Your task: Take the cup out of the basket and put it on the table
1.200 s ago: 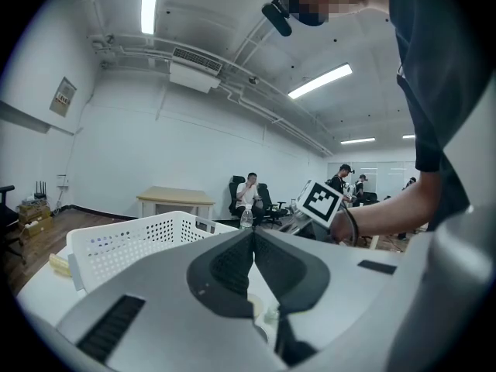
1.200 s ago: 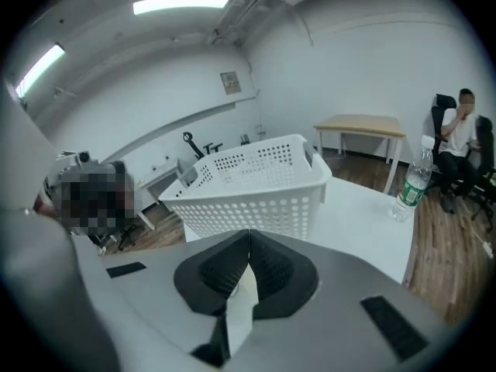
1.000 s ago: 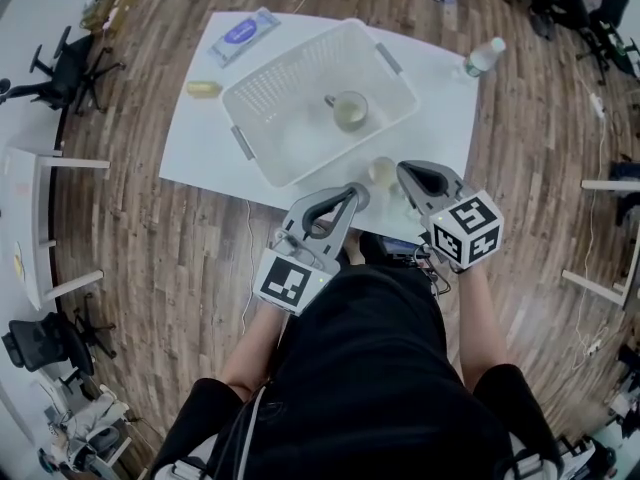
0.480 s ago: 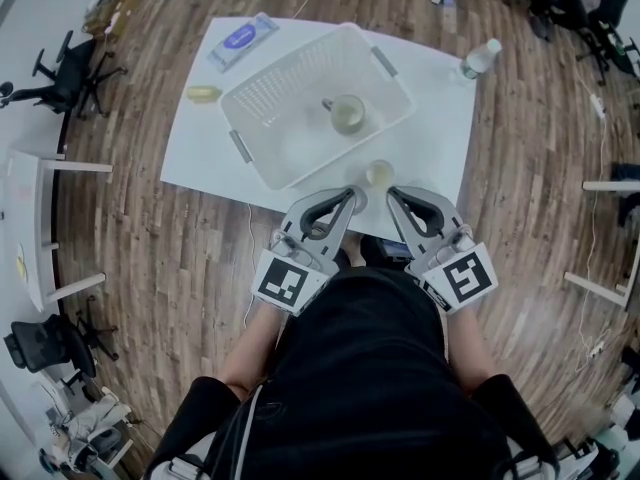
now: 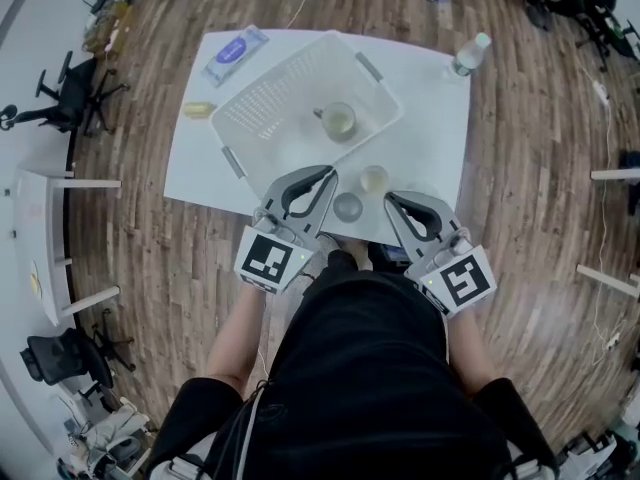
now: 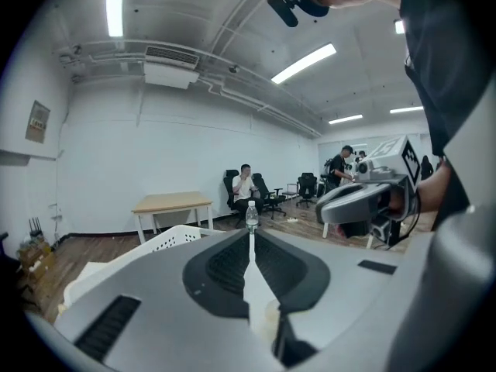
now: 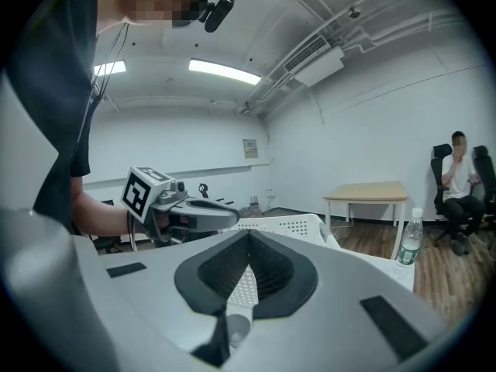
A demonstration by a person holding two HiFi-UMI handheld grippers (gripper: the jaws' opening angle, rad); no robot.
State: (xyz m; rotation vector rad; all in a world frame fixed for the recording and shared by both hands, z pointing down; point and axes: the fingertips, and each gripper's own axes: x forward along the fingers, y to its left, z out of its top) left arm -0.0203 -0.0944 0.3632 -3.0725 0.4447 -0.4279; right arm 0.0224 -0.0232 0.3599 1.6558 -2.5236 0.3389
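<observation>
The step in hand was judged to be the reach for the next pick. One cup [image 5: 340,121] was seen standing upright in the white basket [image 5: 262,100], toward its right side. Two more cups [image 5: 375,178] [image 5: 348,206] were seen on the table [image 5: 430,138] near its front edge, so part of the job was taken as done.

Nothing was held. The jaws of the left gripper [image 5: 322,176] were seen pressed together with only a thin seam between the pads. Those of the right gripper [image 5: 392,200] were likewise closed on nothing (each gripper view showed only empty air ahead of the tips).

For the next move, one gripper would have to be opened, carried over the basket's near wall and lowered around the cup's rim or handle. The two cups on the table lay between the grippers and the basket, so a low path could knock them.

Both grippers were held near the table's front edge, pointed almost level and slightly downward toward the basket, with the marker cubes toward the person. The left tips were placed close to the basket's near corner. The right gripper was held farther back, just beside the nearer cup.
</observation>
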